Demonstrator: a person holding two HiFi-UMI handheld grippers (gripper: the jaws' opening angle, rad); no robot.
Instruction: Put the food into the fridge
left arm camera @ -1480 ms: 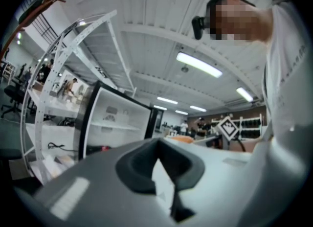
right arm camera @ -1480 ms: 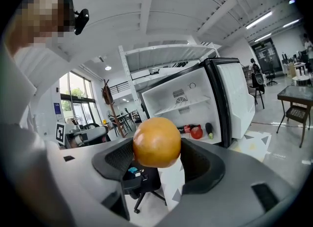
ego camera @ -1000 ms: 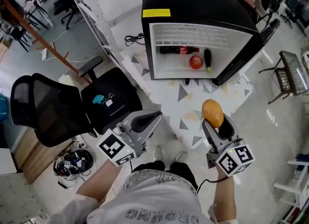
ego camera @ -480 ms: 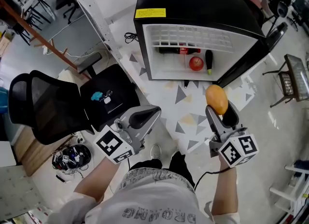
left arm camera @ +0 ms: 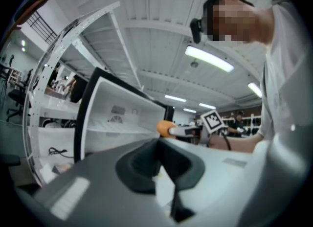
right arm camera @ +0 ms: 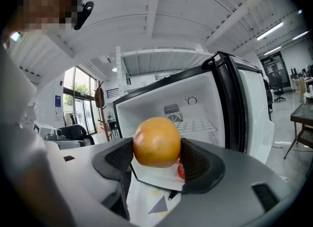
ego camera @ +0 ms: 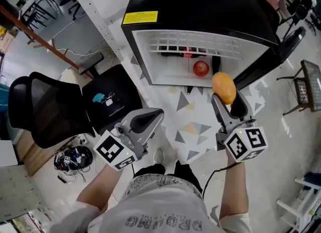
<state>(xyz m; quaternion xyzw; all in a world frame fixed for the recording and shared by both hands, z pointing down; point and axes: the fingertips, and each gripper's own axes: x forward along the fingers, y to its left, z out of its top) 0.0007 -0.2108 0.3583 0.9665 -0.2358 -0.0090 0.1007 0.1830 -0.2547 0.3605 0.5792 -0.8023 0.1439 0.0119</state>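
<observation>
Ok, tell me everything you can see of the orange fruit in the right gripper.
The orange fruit is round, smooth, slightly glossy, orange-yellow. The right gripper clamps its sides between two black pads, holding it in the air before the open fridge, not yet inside. Nothing else touches it.

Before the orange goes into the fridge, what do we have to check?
1. Orange held firmly: ok, the right gripper has its jaws pressed on both sides of it.
2. Fridge door open: ok, it is swung wide.
3. Room inside: ok, there is bare floor left of the red apple.
4. Left gripper out of the way: ok, jaws together, empty, off to the side.
5. Space at the back by the red-labelled bottle: cannot tell, the wire shelf hides it.
</observation>
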